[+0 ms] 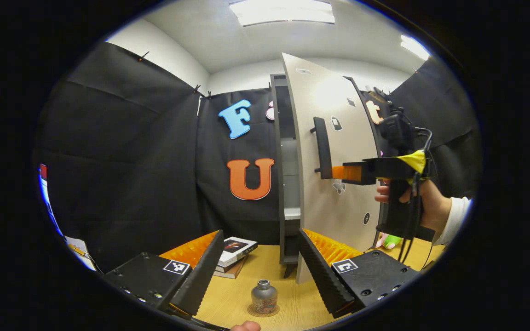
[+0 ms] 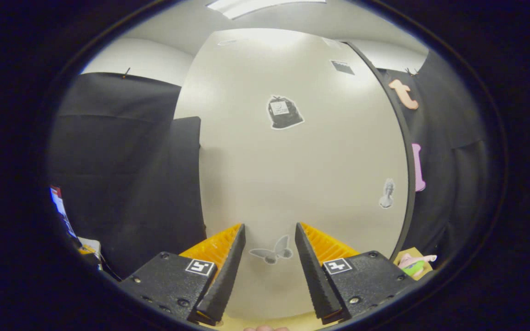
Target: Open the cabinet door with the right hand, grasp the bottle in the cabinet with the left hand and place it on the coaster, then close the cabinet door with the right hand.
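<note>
bottle [image 1: 264, 294] on coaster [image 1: 263, 311], below parted left claw [image 1: 261, 246]

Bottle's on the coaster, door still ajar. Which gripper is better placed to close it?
Right. The right gripper sits at the cabinet door by its handle, jaws open. The left gripper hangs back over the bottle on the coaster.

On the table [image 1: 288, 276] the bottle [image 1: 264, 294] stands on the coaster [image 1: 263, 311], in front of the cabinet [image 1: 288, 184], whose door [image 1: 334, 216] hangs open to its right, with stacked books [image 1: 235, 253] left of the cabinet.
</note>
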{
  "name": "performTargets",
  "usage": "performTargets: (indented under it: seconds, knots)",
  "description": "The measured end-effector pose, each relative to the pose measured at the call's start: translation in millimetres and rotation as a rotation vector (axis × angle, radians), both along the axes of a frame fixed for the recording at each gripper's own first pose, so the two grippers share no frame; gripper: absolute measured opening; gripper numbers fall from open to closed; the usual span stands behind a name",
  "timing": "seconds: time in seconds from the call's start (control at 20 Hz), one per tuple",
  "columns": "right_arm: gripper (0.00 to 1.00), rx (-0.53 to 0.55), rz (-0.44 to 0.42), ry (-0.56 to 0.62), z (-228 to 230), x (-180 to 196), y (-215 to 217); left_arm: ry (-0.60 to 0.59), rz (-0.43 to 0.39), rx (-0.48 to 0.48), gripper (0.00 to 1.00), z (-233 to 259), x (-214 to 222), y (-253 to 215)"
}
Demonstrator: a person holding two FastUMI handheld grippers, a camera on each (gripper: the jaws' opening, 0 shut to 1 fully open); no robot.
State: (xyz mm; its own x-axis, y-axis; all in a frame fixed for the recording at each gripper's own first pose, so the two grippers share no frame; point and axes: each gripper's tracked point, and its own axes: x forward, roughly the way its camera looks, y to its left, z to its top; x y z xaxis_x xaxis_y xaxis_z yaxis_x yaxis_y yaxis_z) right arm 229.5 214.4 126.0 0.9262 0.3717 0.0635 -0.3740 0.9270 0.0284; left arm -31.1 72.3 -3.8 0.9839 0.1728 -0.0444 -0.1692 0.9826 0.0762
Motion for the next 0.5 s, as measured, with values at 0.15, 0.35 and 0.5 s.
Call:
performTargets:
  seconds: [0.15,0.35,0.5]
  knots:
    - [0.72,-0.002,-0.012,0.001,-1,10,4,0.008,0.019,-0.008,0.96,-1,-2,4]
    - [0.73,0.001,-0.035,0.001,1,9,-5,0.016,0.03,-0.014,0.96,-2,-2,6]
    - [0.7,0.015,-0.051,0.001,3,-12,-25,0.026,0.024,-0.023,0.96,-4,-3,4]
